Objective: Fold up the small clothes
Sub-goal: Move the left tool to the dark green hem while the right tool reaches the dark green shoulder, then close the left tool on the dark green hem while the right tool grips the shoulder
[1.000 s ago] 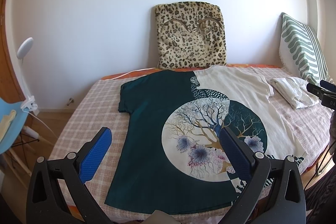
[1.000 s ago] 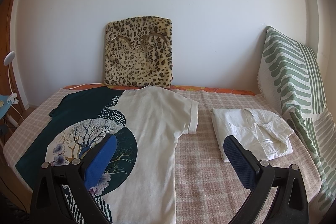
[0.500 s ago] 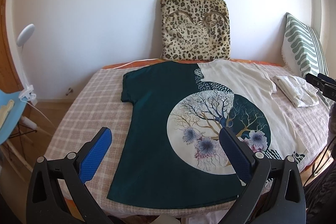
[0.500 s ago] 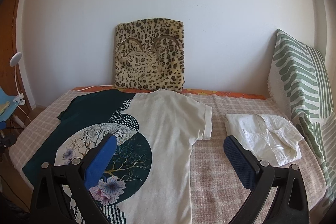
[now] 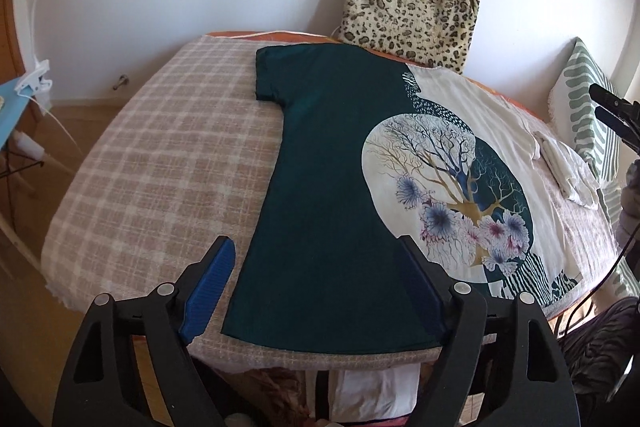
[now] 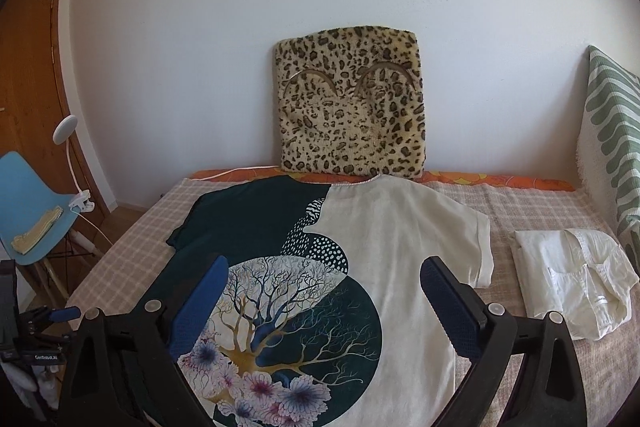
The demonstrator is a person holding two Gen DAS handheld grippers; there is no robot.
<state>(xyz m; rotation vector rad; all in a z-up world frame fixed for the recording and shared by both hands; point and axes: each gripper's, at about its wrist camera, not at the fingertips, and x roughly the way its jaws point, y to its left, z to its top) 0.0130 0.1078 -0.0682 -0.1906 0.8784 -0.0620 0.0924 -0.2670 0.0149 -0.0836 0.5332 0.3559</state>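
Lying flat on the bed (image 5: 160, 163), the T-shirt (image 5: 328, 187) sits under both wide-apart grippers.

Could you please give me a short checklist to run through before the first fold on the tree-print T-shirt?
1. Dark green and cream tree-print T-shirt spread flat on the pink checked bedspread: ok.
2. Both short sleeves laid out to the sides, not tucked under: ok.
3. Left gripper open and holding nothing, over the shirt's dark green hem corner: ok.
4. Right gripper open and holding nothing, above the print: ok.
5. Folded white shirt lying apart from the T-shirt's cream sleeve: ok.
6. Underside of the T-shirt free of creases: cannot tell.
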